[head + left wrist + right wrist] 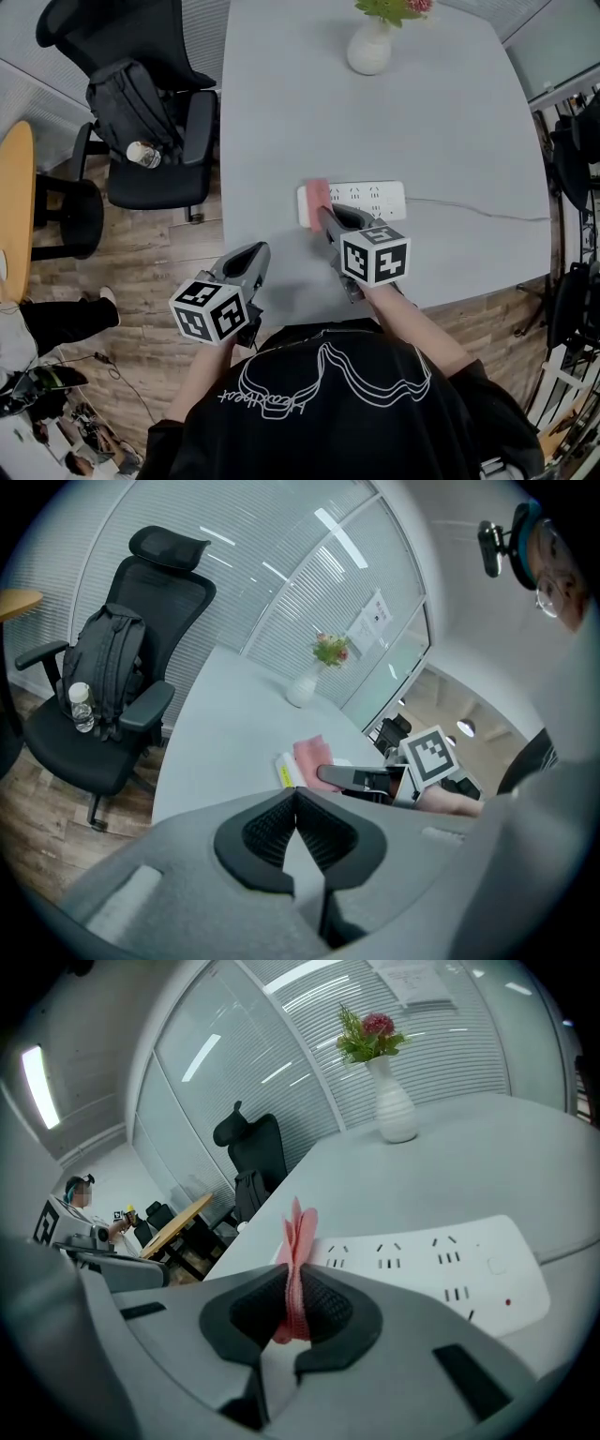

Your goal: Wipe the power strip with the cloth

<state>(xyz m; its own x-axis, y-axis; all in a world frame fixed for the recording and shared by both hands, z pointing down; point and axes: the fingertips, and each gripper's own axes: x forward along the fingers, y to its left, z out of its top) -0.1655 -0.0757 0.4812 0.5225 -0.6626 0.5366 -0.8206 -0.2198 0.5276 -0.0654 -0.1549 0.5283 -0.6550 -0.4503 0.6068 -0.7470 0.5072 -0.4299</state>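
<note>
A white power strip (364,201) (441,1265) (285,770) lies on the grey table (394,122), its thin cable running off to the right. My right gripper (323,217) (294,1299) is shut on a pink cloth (317,196) (301,1241) (313,755), which stands folded between the jaws over the strip's left end. My left gripper (255,262) (296,823) hangs at the table's near edge, left of the strip, jaws shut with nothing in them.
A white vase with flowers (371,39) (390,1096) stands at the table's far side. A black office chair (150,103) (103,696) holding a backpack and a bottle sits left of the table. An orange table (14,202) is at far left.
</note>
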